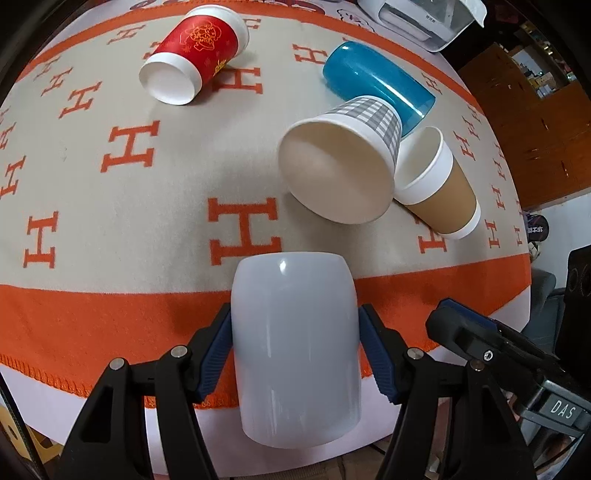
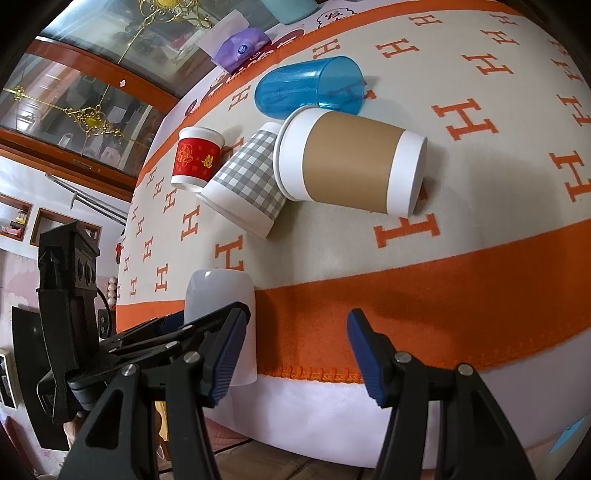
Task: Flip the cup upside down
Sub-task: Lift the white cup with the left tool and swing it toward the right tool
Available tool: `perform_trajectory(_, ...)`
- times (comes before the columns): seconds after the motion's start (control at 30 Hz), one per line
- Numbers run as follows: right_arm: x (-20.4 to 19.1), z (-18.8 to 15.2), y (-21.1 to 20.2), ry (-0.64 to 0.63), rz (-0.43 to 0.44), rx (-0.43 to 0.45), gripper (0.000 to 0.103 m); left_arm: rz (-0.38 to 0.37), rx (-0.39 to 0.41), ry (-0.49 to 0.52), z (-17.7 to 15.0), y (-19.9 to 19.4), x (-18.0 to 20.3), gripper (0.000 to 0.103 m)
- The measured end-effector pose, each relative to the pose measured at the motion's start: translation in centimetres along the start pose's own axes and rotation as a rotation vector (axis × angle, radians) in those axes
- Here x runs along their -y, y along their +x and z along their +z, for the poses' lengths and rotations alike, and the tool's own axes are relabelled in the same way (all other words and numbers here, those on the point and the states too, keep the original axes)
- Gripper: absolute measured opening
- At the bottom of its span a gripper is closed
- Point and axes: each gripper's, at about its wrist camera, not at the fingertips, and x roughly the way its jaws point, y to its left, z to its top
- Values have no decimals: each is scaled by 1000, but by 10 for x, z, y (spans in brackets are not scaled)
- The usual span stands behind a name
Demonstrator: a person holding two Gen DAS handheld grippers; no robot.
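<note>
A glossy white cup point(image 1: 295, 347) stands upside down at the near edge of the orange-and-beige blanket point(image 1: 110, 177). My left gripper point(image 1: 295, 354) is shut on it, with a blue pad on each side. The cup also shows in the right wrist view point(image 2: 221, 302), with the left gripper's fingers around it. My right gripper point(image 2: 295, 354) is open and empty, to the right of the cup, above the blanket's orange border. It shows in the left wrist view point(image 1: 465, 332) at the right.
Several cups lie on their sides: a red one point(image 1: 195, 55), a blue plastic one point(image 1: 376, 81), a grey checked one point(image 1: 343, 158) and a brown-sleeved one point(image 1: 439, 188). A white box point(image 1: 417, 22) and a purple tissue pack point(image 2: 240, 46) sit at the far edge.
</note>
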Motion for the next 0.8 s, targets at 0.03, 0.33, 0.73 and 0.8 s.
perform_trajectory(0.03, 0, 0, 0, 0, 1, -1, 57, 2, 3, 3, 0, 0, 0, 66)
perform_trajectory(0.33, -1, -1, 0, -1, 2, 3, 57, 42, 36, 38, -2, -19, -10, 82)
perform_trajectory(0.73, -4, -4, -7, -17, 26, 5, 57, 83, 79, 108, -12, -55, -10, 82)
perform_trajectory(0.8, -6, -5, -6, -18, 43, -2, 57, 80, 97, 115, -16, -63, -10, 82)
